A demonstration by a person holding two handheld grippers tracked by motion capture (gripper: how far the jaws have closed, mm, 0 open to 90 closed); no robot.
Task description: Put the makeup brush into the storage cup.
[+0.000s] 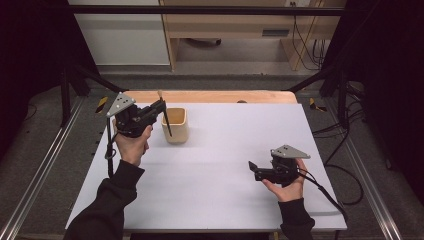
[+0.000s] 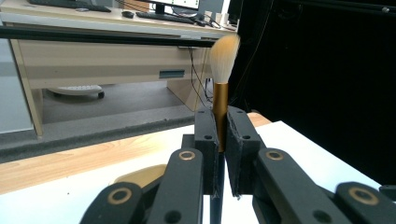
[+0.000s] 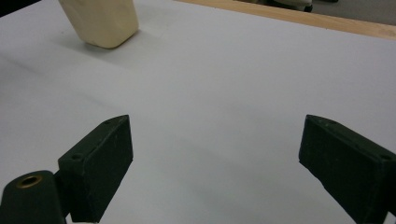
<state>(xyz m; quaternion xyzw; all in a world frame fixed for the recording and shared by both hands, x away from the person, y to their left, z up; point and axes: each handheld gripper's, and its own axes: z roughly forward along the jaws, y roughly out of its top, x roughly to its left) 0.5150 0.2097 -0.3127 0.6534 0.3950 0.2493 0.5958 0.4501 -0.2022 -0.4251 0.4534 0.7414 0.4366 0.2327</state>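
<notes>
My left gripper (image 1: 161, 106) is shut on a makeup brush (image 2: 221, 74) with pale bristles, a gold ferrule and a dark handle. The brush stands nearly upright, bristles up, and its handle (image 1: 167, 124) hangs over the front left of a cream cup (image 1: 175, 125). In the left gripper view the cup's rim (image 2: 140, 175) peeks out below the jaws. My right gripper (image 1: 251, 167) rests low over the white table near the front right, jaws wide open with nothing between them. The cup (image 3: 100, 21) sits far off at the top left of the right gripper view.
A white sheet (image 1: 225, 150) covers the table, with a wooden strip (image 1: 215, 96) along its far edge. Beyond stand a wooden desk (image 1: 240, 25) and cables on the floor. Black frame bars run along both sides.
</notes>
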